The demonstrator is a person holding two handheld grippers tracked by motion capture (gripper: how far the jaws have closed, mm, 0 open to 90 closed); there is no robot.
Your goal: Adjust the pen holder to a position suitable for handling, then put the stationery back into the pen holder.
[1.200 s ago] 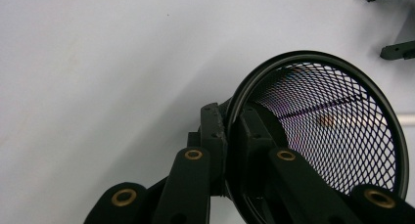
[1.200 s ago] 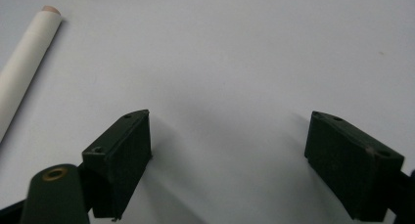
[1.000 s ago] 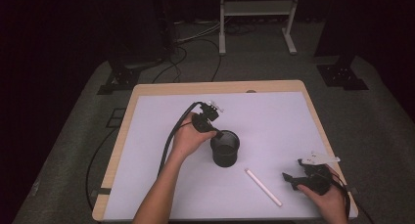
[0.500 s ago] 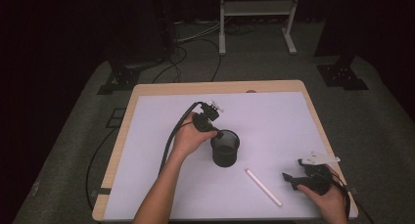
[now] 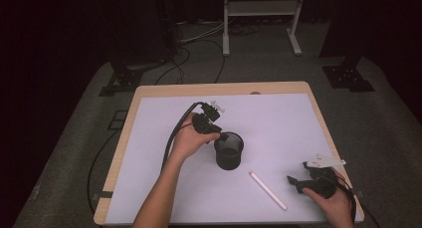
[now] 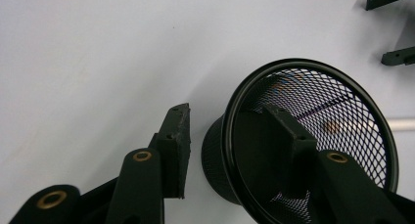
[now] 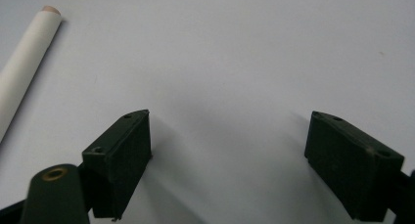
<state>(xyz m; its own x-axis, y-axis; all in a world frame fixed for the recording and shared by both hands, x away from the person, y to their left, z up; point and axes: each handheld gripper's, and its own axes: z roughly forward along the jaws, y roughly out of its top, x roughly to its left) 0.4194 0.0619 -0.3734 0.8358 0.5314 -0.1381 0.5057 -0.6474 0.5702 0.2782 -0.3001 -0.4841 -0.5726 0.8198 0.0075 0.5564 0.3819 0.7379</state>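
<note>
Left gripper view: left gripper [image 6: 230,136] jaws, just opening, now straddle the mesh cup's [image 6: 313,136] rim without pressing, cup upright mid-table beside the white stick [image 5: 267,190]; probably released, while right gripper [image 7: 227,150] rests wide, empty.

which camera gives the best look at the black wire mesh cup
The left gripper view: the black wire mesh cup is close, with rim and mesh sharp, though one jaw covers part. The high view shows it whole but small on the white table.
</note>
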